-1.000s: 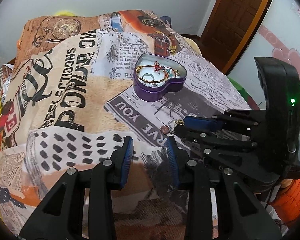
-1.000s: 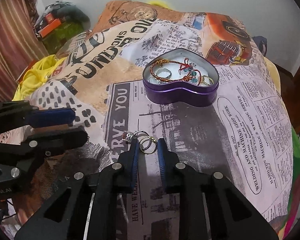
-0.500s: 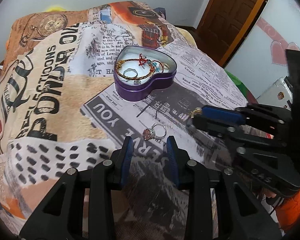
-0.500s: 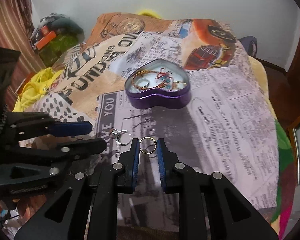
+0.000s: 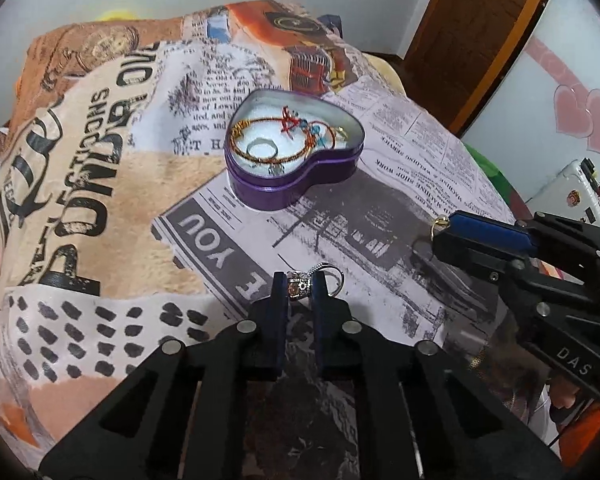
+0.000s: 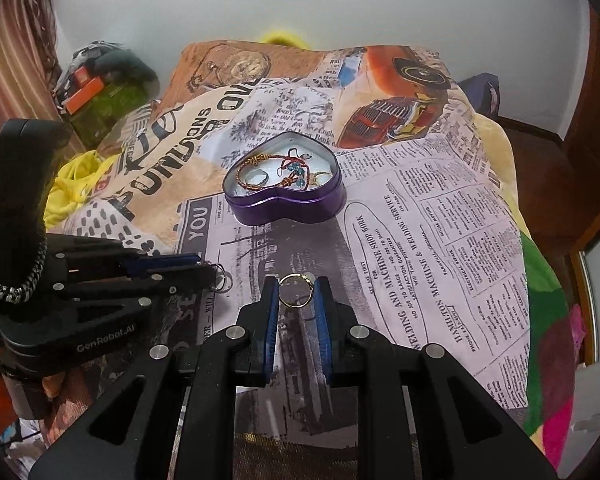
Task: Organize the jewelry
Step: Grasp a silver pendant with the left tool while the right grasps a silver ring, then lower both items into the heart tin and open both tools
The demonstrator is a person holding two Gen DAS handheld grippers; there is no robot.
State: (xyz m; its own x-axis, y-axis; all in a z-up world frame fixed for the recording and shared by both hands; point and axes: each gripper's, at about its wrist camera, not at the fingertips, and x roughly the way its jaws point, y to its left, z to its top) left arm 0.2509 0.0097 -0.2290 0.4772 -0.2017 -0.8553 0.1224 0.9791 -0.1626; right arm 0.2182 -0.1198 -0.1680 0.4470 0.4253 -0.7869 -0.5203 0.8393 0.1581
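On the newsprint-patterned blanket [image 5: 100, 184] sits the purple heart-shaped tin [image 5: 296, 168], open, with a red cord bracelet [image 5: 284, 136] and a plain ring already inside. Just short of it, the left tongs [image 5: 298, 286] have just been closing and now clench a silver ring with a stone [image 5: 300, 286], the setting between the pads and the band sticking out to one side. The right tongs [image 6: 296, 290] grasp a thin gold ring [image 6: 296, 290] by its rim, raised clear of the blanket, to judge by its blurred backdrop.

Both holds look risky. The gold ring is pinched across its edges at the very tips, so a small twist or a jolt could let it spring out and roll off into the folds. The stone ring is gripped on a knobbly setting, which may pivot between the pads when lifted. The two tools are close together, and carrying both to the tin at once could knock them against each other or against the tin's rim, tipping it on the soft cover.
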